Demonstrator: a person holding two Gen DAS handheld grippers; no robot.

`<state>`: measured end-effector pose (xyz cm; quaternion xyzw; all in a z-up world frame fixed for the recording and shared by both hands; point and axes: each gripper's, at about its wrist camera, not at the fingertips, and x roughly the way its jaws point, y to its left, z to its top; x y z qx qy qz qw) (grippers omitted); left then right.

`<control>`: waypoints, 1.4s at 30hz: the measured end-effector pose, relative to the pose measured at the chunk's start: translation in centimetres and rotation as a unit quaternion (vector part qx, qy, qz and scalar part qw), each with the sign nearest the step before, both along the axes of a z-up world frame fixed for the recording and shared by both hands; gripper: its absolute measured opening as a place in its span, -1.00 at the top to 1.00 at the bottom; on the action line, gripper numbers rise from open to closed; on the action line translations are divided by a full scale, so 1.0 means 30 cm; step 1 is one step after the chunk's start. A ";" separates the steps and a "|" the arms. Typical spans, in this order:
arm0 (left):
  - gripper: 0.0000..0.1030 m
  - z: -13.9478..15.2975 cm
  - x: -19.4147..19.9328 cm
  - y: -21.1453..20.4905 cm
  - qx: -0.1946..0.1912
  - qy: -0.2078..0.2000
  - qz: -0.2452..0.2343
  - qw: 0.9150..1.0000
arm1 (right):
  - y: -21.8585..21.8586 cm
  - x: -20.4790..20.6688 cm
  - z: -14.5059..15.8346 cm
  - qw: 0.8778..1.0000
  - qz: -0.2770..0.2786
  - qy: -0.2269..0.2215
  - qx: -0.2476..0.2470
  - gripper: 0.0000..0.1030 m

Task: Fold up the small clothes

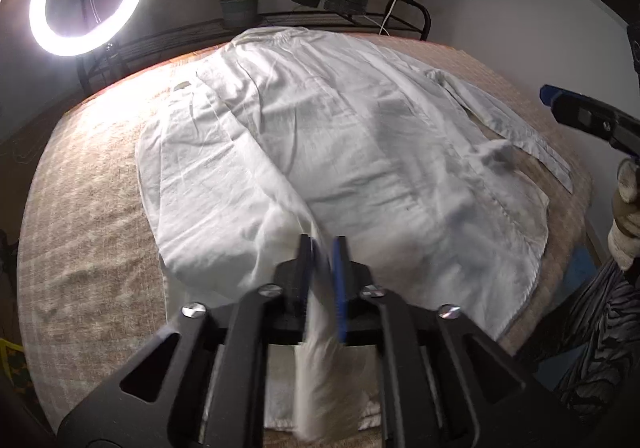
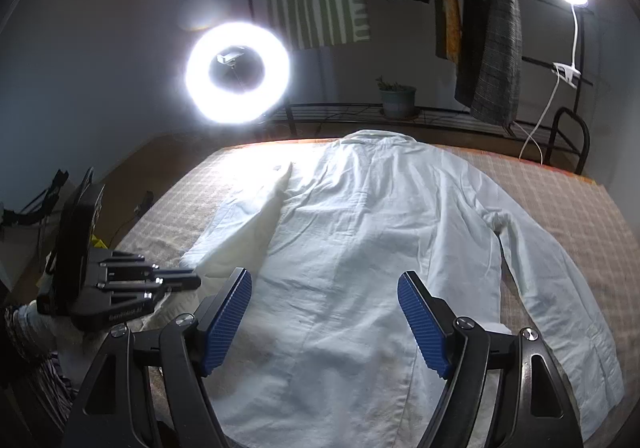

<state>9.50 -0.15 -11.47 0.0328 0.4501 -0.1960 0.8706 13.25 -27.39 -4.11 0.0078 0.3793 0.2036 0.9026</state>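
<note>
While the left gripper (image 1: 322,248) tilts down, fingers nearly together around the shirt (image 1: 340,128) cuff, unclamped.

shirt (image 2: 360,248): flat on the bed (image 2: 560,200), mid-frame
ring light (image 2: 238,72): behind bed, upper left
potted plant (image 2: 398,98): behind collar
</note>
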 end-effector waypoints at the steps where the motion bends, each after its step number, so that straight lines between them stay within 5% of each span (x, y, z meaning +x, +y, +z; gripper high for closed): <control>1: 0.39 0.003 -0.013 0.004 -0.007 0.001 0.000 1.000 | -0.007 0.003 -0.003 1.000 -0.001 0.003 0.001 -0.51; 7: 0.31 0.024 -0.070 0.154 -0.039 0.000 0.068 0.997 | 0.020 0.030 -0.045 0.999 0.022 0.042 0.017 -0.51; 14: 0.31 -0.142 0.025 0.344 -0.134 0.115 0.172 0.969 | 0.231 0.014 -0.188 0.982 0.130 0.135 0.025 -0.51; 17: 0.31 -0.170 0.066 0.371 -0.150 0.128 0.189 0.962 | 0.303 0.022 -0.280 0.975 0.137 0.172 -0.001 -0.51; 21: 0.31 -0.166 0.098 0.356 -0.159 0.119 0.175 0.964 | 0.334 0.046 -0.353 0.968 0.138 0.208 0.001 -0.48; 22: 0.31 -0.165 0.106 0.346 -0.158 0.118 0.171 0.965 | 0.339 0.051 -0.372 0.965 0.140 0.222 0.011 -0.38; 23: 0.33 -0.166 0.114 0.335 -0.154 0.117 0.168 0.967 | 0.344 0.054 -0.384 0.961 0.142 0.237 0.025 -0.05; 24: 0.58 -0.169 0.118 0.327 -0.150 0.117 0.166 0.968 | 0.344 0.064 -0.395 0.956 0.143 0.253 0.040 0.36; 26: 0.90 -0.174 0.136 0.319 -0.141 0.121 0.168 0.968 | 0.342 0.078 -0.426 0.945 0.137 0.287 0.081 0.62; 27: 0.91 -0.168 0.139 0.321 -0.144 0.119 0.172 0.967 | 0.335 0.085 -0.440 0.938 0.132 0.301 0.110 0.87; 30: 0.91 -0.119 0.130 0.341 -0.159 0.102 0.178 0.966 | 0.319 0.087 -0.446 0.911 0.122 0.335 0.205 0.92; 31: 0.91 -0.096 0.126 0.348 -0.158 0.091 0.179 0.967 | 0.316 0.082 -0.440 0.896 0.122 0.346 0.250 0.92; 32: 0.91 -0.065 0.115 0.357 -0.155 0.078 0.180 0.968 | 0.308 0.076 -0.435 0.864 0.121 0.361 0.329 0.93; 35: 0.91 0.006 0.082 0.387 -0.147 0.046 0.188 0.970 | 0.312 0.059 -0.412 0.819 0.120 0.352 0.437 0.93; 37: 0.91 0.025 0.058 0.406 -0.134 0.036 0.198 0.970 | 0.332 0.049 -0.410 0.824 0.117 0.350 0.429 0.93; 41: 0.85 0.009 -0.022 0.405 -0.075 0.033 0.196 0.977 | 0.369 0.009 -0.461 0.873 0.099 0.357 0.316 0.85; 42: 0.64 -0.001 -0.045 0.401 -0.068 0.035 0.195 0.978 | 0.379 -0.003 -0.465 0.887 0.101 0.354 0.280 0.82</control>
